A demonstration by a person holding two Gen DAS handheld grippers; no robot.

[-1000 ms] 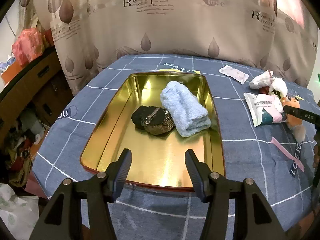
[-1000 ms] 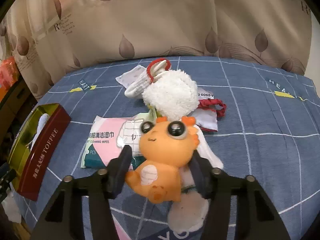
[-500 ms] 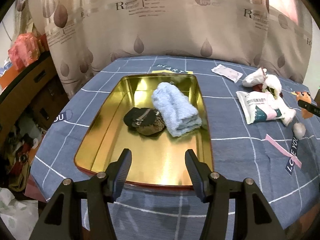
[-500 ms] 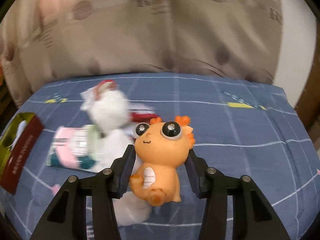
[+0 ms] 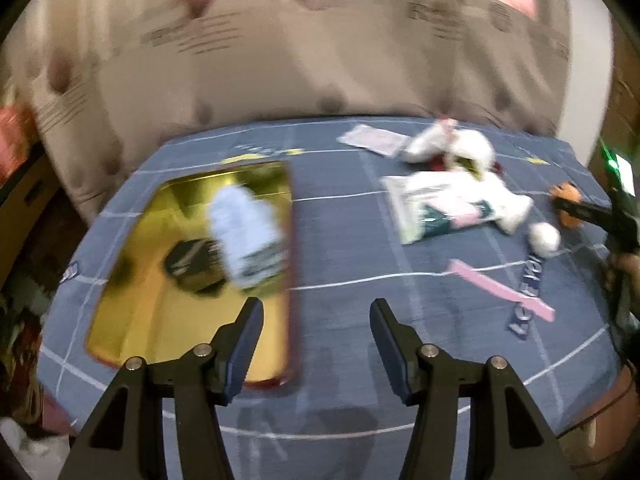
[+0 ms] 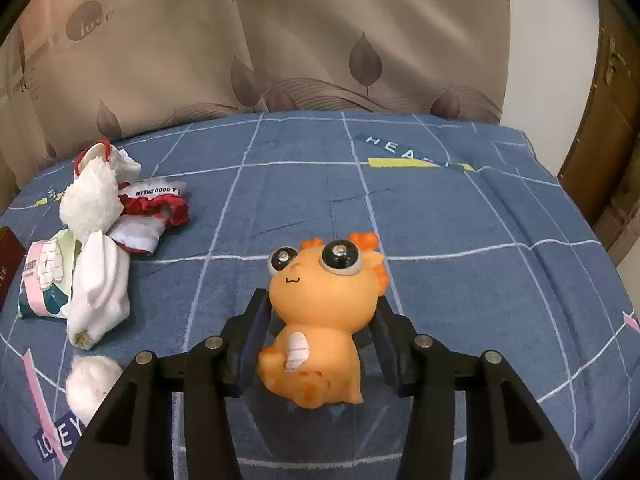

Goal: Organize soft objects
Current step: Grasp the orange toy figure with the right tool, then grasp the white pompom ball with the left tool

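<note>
My right gripper (image 6: 320, 320) is shut on an orange big-eyed toy dragon (image 6: 320, 312) and holds it over the blue checked cloth. In the blurred left wrist view the same toy (image 5: 565, 200) shows at the far right. My left gripper (image 5: 316, 320) is open and empty, just right of the gold tin tray (image 5: 136, 304). The tray holds a rolled light-blue towel (image 5: 246, 236) and a dark pouch (image 5: 192, 266). A pile of soft things lies at the left: a white fluffy toy (image 6: 92, 200), a wet-wipes pack (image 6: 46, 280), white socks (image 6: 100, 292).
A patterned beige curtain (image 6: 320, 40) hangs behind the table. A white pom-pom (image 6: 94, 384) and a pink strip (image 5: 500, 290) lie on the cloth. The table edge runs close at the right, with a wooden door frame (image 6: 616, 120) beyond. Clutter stands left of the table.
My right gripper has lifted the orange toy and carried it right, away from the pile. My left gripper has swung right; the tray now sits at the left of its view.
</note>
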